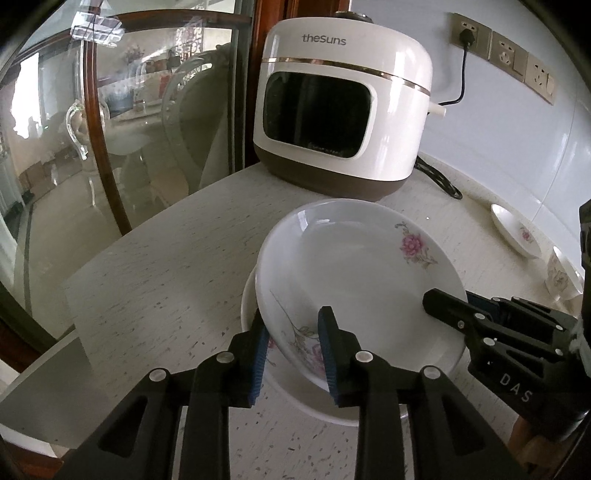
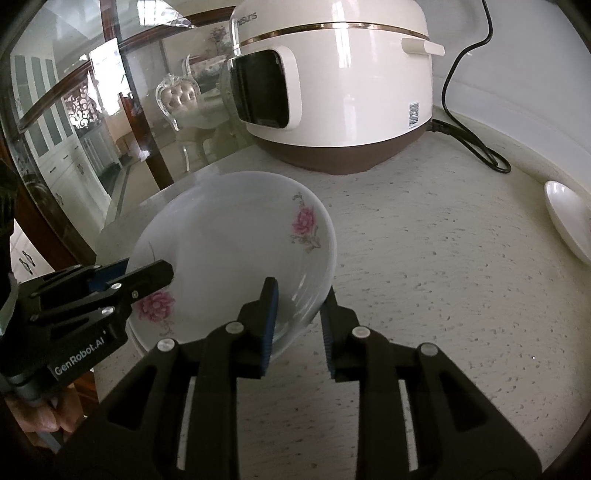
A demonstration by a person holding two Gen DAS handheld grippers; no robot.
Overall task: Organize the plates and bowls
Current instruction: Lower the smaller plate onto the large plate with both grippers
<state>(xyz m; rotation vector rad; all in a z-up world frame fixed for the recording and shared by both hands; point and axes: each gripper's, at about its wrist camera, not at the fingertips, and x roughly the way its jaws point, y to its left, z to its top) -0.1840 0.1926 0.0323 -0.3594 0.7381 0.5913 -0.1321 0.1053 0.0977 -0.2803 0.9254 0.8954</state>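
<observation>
- Plates first, from the left wrist camera: a white flowered plate [image 1: 354, 273] sits tilted on top of a second plate [image 1: 291, 387] lying on the pale speckled counter [image 1: 177, 266]. The left gripper [image 1: 293, 354] has its two blue-padded fingers either side of the top plate's near rim, gripping it. The right gripper [image 1: 448, 306] comes in from the right, its tip over the same plate's rim; I cannot tell from here whether it is pinching.
- Behind the stack stands a white rice cooker [image 1: 343, 107], plugged into a wall socket [image 1: 467, 31]. Another plate [image 1: 515, 230] and a bowl [image 1: 561, 275] rest well off to the right by the wall.
- From the right wrist camera: the right gripper [image 2: 297, 321] straddles the flowered plate's [image 2: 229, 251] rim, closed on it. The left gripper [image 2: 147, 275] holds the opposite edge. The other plate [image 2: 569, 218] lies far right.
</observation>
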